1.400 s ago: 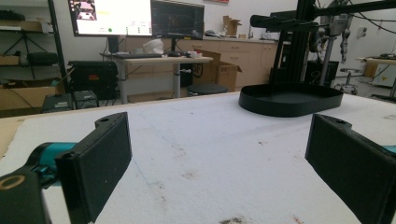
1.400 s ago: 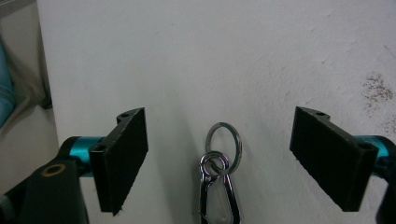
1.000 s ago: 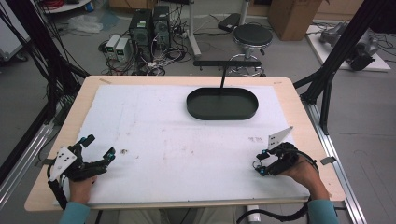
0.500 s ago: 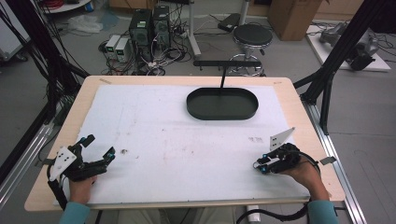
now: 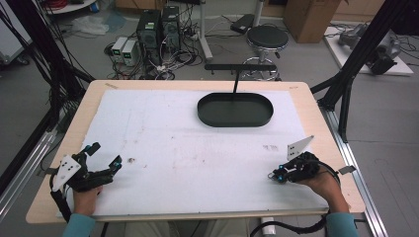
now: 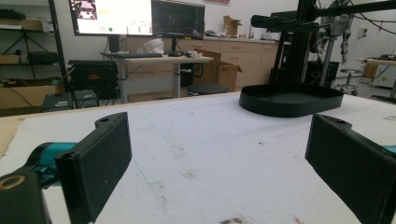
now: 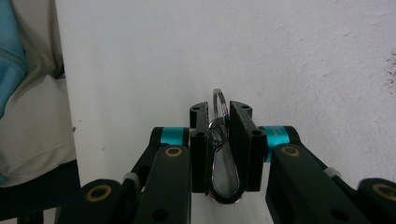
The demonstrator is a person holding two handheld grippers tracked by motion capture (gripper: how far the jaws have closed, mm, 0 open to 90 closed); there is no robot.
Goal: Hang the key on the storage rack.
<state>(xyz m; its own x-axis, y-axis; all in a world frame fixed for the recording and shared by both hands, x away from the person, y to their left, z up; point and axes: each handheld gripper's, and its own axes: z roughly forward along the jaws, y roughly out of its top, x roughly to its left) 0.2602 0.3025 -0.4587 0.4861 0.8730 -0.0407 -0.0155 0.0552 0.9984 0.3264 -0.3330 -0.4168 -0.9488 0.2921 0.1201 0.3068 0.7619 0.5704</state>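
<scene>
Closing is the one change since the earlier pictures: the jaws of the right gripper point(image 5: 274, 176), which stood apart a second ago, have just drawn together, while both hands rest at the near corners of the table point(image 5: 316, 106) as before; the black oval tray point(image 5: 235, 109) sits toward the far edge, a little right of the middle, and its inside looks bare in the high view, its low wall hiding the floor of it in the left gripper view point(image 6: 290, 99); a thin black stand point(image 5: 240, 67) rises just behind it at the far edge; the right gripper point(image 7: 220, 122) lies near the near right corner, its jaws now pressed on a metal clip point(image 7: 222, 163) with a small ring at its top; the clip stands upright between the two black pads, its ring poking out above their tips and its rounded end hanging below them, over the white sheet point(image 5: 173, 133); the left gripper point(image 5: 104, 158), near the near left corner, has its jaws spread wide with bare white sheet between them point(image 6: 219, 154), well apart from the clip.
</scene>
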